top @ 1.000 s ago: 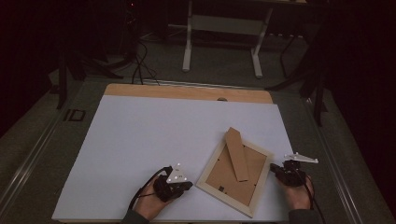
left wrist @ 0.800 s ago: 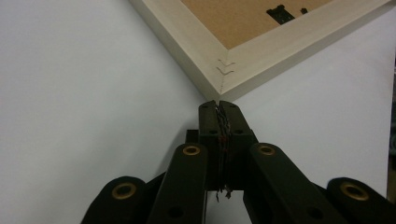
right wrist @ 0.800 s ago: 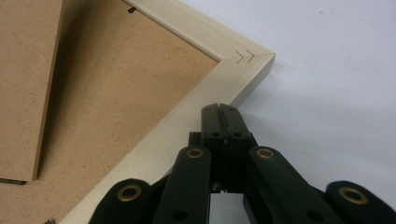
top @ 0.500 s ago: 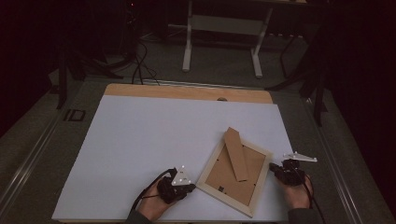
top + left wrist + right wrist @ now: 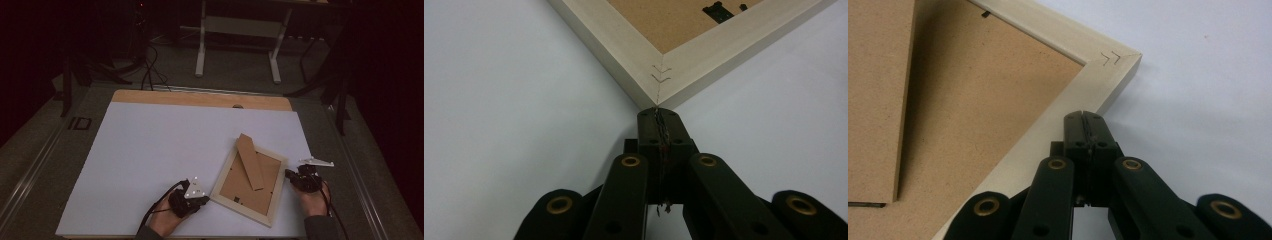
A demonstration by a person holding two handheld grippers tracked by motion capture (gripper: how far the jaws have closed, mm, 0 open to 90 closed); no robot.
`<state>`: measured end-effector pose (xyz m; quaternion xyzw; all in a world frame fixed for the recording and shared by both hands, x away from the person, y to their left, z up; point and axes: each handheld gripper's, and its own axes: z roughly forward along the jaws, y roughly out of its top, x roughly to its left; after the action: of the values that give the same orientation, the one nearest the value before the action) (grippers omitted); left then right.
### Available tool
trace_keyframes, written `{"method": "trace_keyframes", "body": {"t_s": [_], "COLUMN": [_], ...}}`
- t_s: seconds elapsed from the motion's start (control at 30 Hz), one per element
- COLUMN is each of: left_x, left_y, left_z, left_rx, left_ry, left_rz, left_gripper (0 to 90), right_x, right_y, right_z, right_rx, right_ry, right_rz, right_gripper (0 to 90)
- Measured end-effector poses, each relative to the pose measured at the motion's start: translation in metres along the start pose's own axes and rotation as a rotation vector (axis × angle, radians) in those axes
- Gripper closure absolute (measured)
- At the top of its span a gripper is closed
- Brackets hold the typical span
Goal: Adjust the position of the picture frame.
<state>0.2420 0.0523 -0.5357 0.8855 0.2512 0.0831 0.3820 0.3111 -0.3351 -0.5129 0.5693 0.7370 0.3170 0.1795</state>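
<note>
Pale wood picture frame [image 5: 248,181], lying face-down near the front right corner of the tabletop [image 5: 150,145], turned at an angle to its edges; brown fibreboard back uppermost, with the folding stand strut [image 5: 250,161] lying flat on it and pointing toward the far edge.

Left hand-held gripper [image 5: 202,200] — jaws pressed fully together, gripping nothing; in the left gripper view the closed tip [image 5: 659,117] touches the frame's stapled corner joint [image 5: 659,75]. Against the picture of a second ago, this gripper has moved in from the left to meet that corner.

Right hand-held gripper [image 5: 289,174] — jaws likewise closed on nothing, tip [image 5: 1084,120] set against the frame's outer edge just below its right-hand corner [image 5: 1113,59]. Position is much as it was a second ago.

Frame itself has not visibly shifted. Judgement: with a closed tip at each of two opposite sides, the frame is braced for a push or a turn on the white surface — not for a lift.

Containers: none on the tabletop; the frame's recess holds only its backing board [image 5: 235,185].
</note>
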Motion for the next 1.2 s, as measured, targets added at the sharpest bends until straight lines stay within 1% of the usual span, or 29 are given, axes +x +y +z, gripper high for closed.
{"method": "trace_keyframes", "body": {"t_s": [0.13, 0.4, 0.47, 0.53, 0.73, 0.8, 0.87, 0.9, 1.0, 1.2], "left_x": [0.000, -0.001, -0.001, -0.001, -0.002, -0.003, -0.004, -0.005, -0.004, -0.004], "left_y": [0.000, 0.001, 0.001, 0.001, 0.001, 0.001, 0.002, 0.002, 0.002, 0.002], "left_z": [0.000, 0.001, 0.001, 0.001, 0.001, 0.001, 0.002, 0.002, 0.002, 0.002], "left_rx": [0.002, 0.001, 0.001, 0.001, -0.004, -0.002, 0.002, 0.004, 0.003, 0.001], "left_ry": [0.005, 0.017, 0.022, 0.024, 0.026, 0.032, 0.043, 0.048, 0.044, 0.044], "left_rz": [-0.002, -0.014, -0.016, -0.017, -0.023, -0.019, -0.004, -0.001, -0.007, -0.014], "left_gripper": [90.0, 90.0, 90.0, 90.0, 90.0, 90.0, 90.0, 90.0, 90.0, 90.0], "right_x": [0.000, 0.002, -0.001, 0.000, 0.004, 0.005, 0.007, 0.007, 0.011, 0.019], "right_y": [0.006, 0.013, 0.019, 0.021, 0.027, 0.031, 0.037, 0.037, 0.042, 0.047], "right_z": [0.006, 0.012, 0.018, 0.019, 0.026, 0.030, 0.037, 0.037, 0.043, 0.051], "right_rx": [0.010, 0.014, 0.014, 0.012, 0.014, 0.013, 0.017, 0.017, 0.023, 0.028], "right_ry": [-0.008, -0.008, 0.016, 0.016, 0.015, 0.017, 0.013, 0.013, 0.012, 0.024], "right_rz": [-0.012, -0.016, 0.009, 0.010, 0.008, 0.006, 0.000, 0.000, -0.009, -0.010], "right_gripper": [89.8, 89.8, 89.8, 89.8, 89.8, 89.8, 89.8, 89.8, 89.8, 89.8]}}
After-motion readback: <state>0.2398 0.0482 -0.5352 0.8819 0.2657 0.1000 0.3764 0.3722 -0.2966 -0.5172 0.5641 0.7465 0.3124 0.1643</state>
